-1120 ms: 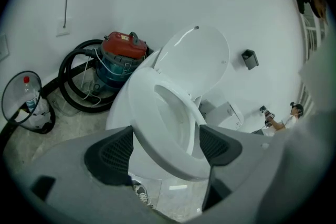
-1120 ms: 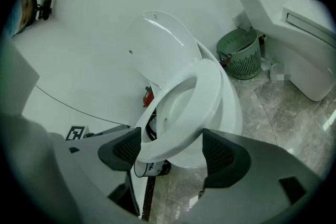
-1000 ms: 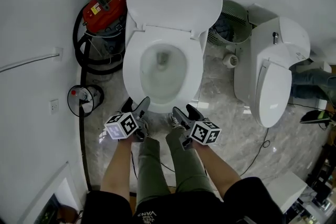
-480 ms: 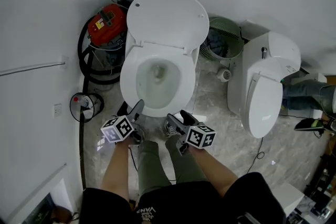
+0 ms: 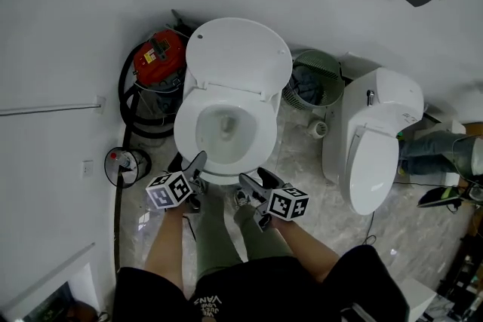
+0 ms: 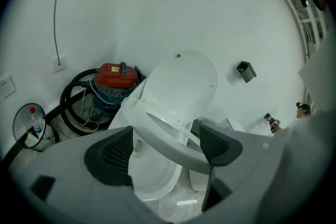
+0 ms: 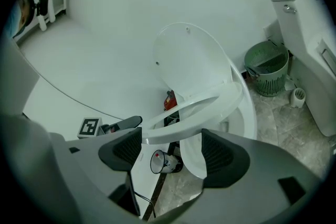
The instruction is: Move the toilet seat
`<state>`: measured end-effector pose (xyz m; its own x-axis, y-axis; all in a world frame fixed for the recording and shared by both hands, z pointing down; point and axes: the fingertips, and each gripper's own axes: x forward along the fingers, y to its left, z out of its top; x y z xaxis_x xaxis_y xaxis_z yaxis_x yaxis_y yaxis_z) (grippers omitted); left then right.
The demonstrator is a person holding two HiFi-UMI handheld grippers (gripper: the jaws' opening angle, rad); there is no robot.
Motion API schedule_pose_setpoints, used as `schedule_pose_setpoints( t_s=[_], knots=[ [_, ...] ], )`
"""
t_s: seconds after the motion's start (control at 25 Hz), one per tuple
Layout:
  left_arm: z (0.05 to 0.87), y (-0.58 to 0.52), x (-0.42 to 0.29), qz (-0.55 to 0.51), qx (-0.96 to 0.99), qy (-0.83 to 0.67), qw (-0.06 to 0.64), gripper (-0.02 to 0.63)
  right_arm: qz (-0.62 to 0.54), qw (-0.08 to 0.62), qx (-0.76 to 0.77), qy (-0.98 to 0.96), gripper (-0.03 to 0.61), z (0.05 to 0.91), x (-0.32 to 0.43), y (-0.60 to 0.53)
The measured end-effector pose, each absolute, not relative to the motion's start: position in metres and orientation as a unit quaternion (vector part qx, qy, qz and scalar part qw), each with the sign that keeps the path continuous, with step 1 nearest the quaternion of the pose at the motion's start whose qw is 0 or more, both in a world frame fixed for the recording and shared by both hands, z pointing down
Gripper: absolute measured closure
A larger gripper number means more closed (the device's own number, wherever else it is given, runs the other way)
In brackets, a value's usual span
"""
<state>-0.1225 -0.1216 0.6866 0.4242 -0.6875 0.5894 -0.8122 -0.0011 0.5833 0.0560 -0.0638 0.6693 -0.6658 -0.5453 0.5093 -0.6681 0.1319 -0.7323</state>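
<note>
The toilet stands against the wall with its lid [image 5: 238, 56] upright. The seat [image 5: 261, 133] is under the lid. In both gripper views it does not lie flat: it is tilted, with the back at the hinge and the front lifted a little off the bowl [image 5: 226, 128].

The left tool [image 5: 189, 161] is just in front of the toilet's front rim, at its left side. Its jaws are wide apart. In the left gripper view the band of the seat [image 6: 157, 134] runs across the gap of this tool [image 6: 165, 148], from the left pad toward the right pad. I cannot tell if a pad touches it.

The right tool [image 5: 259, 179] is near the front rim too, at its right side, and its jaws are also wide apart. In the right gripper view the seat [image 7: 210, 107] shows just above the gap of this tool [image 7: 173, 149], with nothing gripped.

A red vacuum [image 5: 158, 56] stands left of the toilet. A green bin [image 5: 313, 83] stands to the right, then a second toilet [image 5: 373, 139].
</note>
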Motion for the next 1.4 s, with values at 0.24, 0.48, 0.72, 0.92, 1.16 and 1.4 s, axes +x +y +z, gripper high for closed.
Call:
schedule_pose_setpoints(
  t_s=[0.24, 0.48, 0.72, 0.92, 1.16, 1.4],
  knots=[
    [0.669, -0.135, -0.123, 0.085, 0.736, -0.484, 0.466, 0.213, 0.503, 0.058, 0.426, -0.749, 0.223, 0.652, 0.053, -0.081],
    [0.652, -0.148, -0.12, 0.099, 0.752, -0.433, 0.486, 0.206, 0.493, 0.041, 0.471, -0.73, 0.206, 0.637, 0.054, -0.099],
    [0.637, -0.161, -0.117, 0.11, 0.769, -0.392, 0.493, 0.194, 0.476, 0.018, 0.518, -0.71, 0.204, 0.624, 0.057, -0.118],
    [0.621, -0.177, -0.113, 0.105, 0.777, -0.368, 0.5, 0.187, 0.462, -0.006, 0.55, -0.696, 0.202, 0.61, 0.062, -0.136],
    [0.606, -0.19, -0.109, 0.133, 0.82, -0.323, 0.454, 0.184, 0.439, -0.049, 0.572, -0.691, 0.201, 0.592, 0.068, -0.161],
    [0.59, -0.21, -0.101, 0.127, 0.832, -0.32, 0.435, 0.184, 0.42, -0.067, 0.576, -0.698, 0.201, 0.574, 0.075, -0.182]
  ],
)
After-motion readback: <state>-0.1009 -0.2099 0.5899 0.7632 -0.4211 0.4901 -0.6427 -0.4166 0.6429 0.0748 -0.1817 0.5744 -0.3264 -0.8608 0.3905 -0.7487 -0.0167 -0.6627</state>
